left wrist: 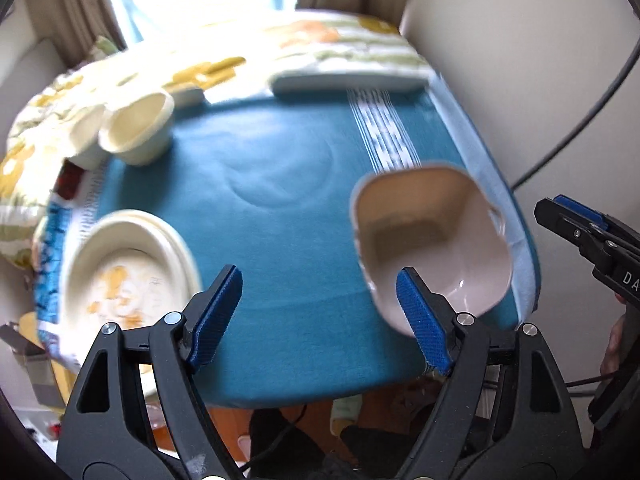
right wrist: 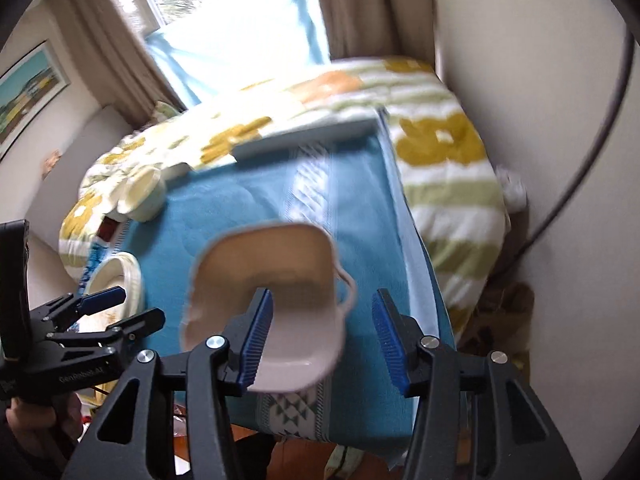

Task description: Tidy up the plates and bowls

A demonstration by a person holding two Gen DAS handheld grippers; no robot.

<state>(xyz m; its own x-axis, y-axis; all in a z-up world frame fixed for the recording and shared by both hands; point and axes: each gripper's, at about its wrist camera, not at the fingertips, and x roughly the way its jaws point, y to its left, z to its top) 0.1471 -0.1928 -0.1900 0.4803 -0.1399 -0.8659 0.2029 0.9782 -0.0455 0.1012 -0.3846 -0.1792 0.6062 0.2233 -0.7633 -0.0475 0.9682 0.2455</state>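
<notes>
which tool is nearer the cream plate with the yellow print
Left. The left tool hangs just right of the cream plate; the right tool is farther right, over the pink square bowl.

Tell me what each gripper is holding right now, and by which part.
Nothing is held. The left gripper is open over the blue cloth; the right gripper is open, apart from the beige square bowl resting on that cloth.

Each wrist camera sits behind its own fingers and looks steeply down over the teal cloth (left wrist: pixel 280 208) toward the window (right wrist: pixel 240 40). Both views share the square pink bowl (left wrist: pixel 432 240), close below. The right view also catches the left gripper (right wrist: pixel 120 304) at its left edge.
</notes>
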